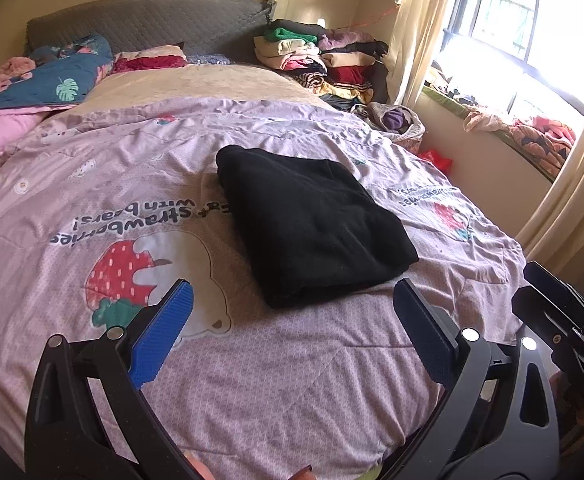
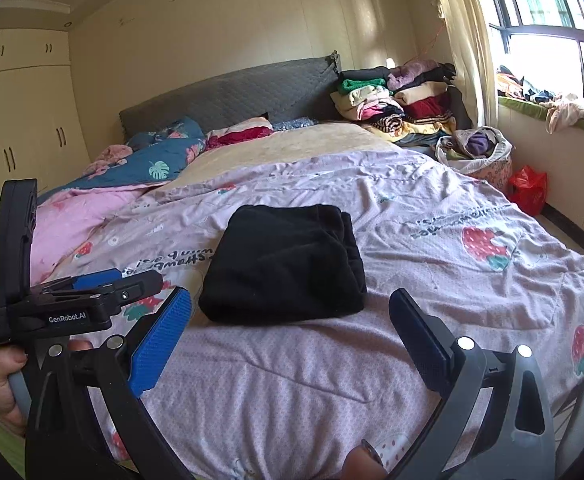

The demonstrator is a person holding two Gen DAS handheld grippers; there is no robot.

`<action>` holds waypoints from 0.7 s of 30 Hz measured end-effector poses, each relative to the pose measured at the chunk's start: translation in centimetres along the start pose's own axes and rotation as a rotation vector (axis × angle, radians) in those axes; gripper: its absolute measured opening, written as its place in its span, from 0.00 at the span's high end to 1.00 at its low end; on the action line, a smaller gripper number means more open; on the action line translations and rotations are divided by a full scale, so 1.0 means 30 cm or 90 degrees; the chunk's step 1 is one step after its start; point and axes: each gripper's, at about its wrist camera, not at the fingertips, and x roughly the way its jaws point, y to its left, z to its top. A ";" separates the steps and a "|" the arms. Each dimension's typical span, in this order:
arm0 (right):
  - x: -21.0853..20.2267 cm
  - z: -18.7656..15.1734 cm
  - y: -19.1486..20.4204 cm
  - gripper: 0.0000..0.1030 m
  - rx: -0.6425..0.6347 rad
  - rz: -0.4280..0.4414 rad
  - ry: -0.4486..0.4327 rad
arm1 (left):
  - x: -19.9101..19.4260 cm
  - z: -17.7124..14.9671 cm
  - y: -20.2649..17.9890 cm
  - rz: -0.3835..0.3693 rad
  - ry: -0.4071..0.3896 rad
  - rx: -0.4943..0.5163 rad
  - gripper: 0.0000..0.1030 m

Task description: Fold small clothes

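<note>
A black garment [image 1: 312, 224] lies folded into a thick rectangle on the pink strawberry-print quilt [image 1: 92, 184]; it also shows in the right wrist view [image 2: 288, 268]. My left gripper [image 1: 292, 300] is open and empty, held just short of the garment's near edge. My right gripper [image 2: 290, 308] is open and empty too, also just short of the garment's near edge. The left gripper's body shows at the left of the right wrist view [image 2: 72, 304]. The right gripper's body shows at the right edge of the left wrist view [image 1: 560, 312].
A tall stack of folded clothes [image 1: 324, 60] stands at the bed's far right corner by the grey headboard [image 1: 148, 20]. A blue leaf-print blanket [image 1: 52, 76] lies at the far left. A fabric basket [image 2: 480, 152] and red bag [image 2: 528, 188] sit beside the bed under the window sill.
</note>
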 end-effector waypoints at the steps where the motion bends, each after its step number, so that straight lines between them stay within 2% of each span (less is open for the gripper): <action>1: 0.002 -0.011 0.001 0.04 0.001 -0.003 0.005 | 0.000 -0.008 0.001 0.001 0.002 0.001 0.09; 6: 0.016 -0.076 0.000 0.04 -0.009 -0.023 0.024 | 0.005 -0.070 0.007 0.002 0.009 -0.001 0.09; 11: 0.035 -0.129 -0.034 0.04 0.016 -0.037 0.042 | 0.017 -0.118 0.011 0.007 0.018 -0.001 0.09; 21: 0.060 -0.151 -0.036 0.04 0.018 -0.042 0.059 | 0.045 -0.137 0.041 0.037 0.035 -0.023 0.09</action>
